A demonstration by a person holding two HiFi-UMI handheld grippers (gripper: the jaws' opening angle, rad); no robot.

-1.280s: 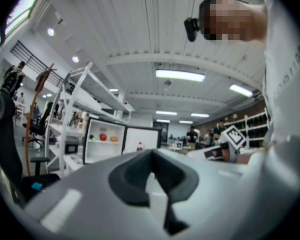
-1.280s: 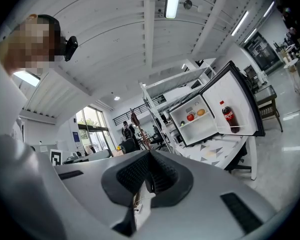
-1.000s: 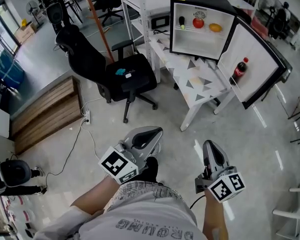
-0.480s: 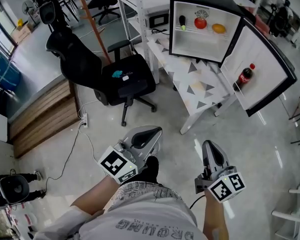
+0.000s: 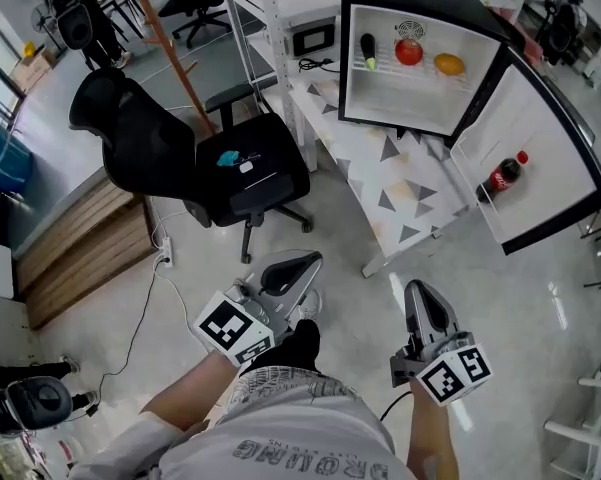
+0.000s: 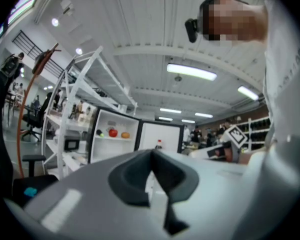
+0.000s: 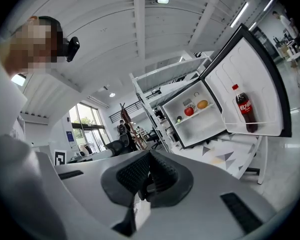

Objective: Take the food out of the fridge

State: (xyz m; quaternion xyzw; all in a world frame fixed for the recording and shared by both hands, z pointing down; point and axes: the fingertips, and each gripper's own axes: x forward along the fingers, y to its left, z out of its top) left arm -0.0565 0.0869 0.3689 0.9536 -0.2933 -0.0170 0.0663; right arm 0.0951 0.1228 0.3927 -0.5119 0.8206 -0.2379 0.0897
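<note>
Well, right by the person's body, both tools are held low and point ahead. The left gripper (image 5: 298,268) has its two jaws pressed together with nothing in them. The right gripper (image 5: 423,303) is closed up and empty too. I think they are held like that because there is nothing to grab yet. The food looks too far off to reach.

A bit further on, to the left, is a black office chair (image 5: 210,168). It is out of the way of the path ahead. Past that is a white table (image 5: 400,183) with grey triangles on it. The fridge (image 5: 400,98) sits on the far end of the table, so it is up high and easy to reach into. Its door (image 5: 540,158) is swung wide open to the right, so the way in is free.

The food is all inside. On the top shelf sit a dark thing with a green end (image 5: 366,50), a red tomato (image 5: 409,52) and an orange (image 5: 448,64), side by side but apart. A cola bottle (image 5: 504,175) stands in the door's rack, which I think keeps it from tipping. Nothing has been taken out yet. The next job, I think, is to get close and then open the jaws for the first piece.
</note>
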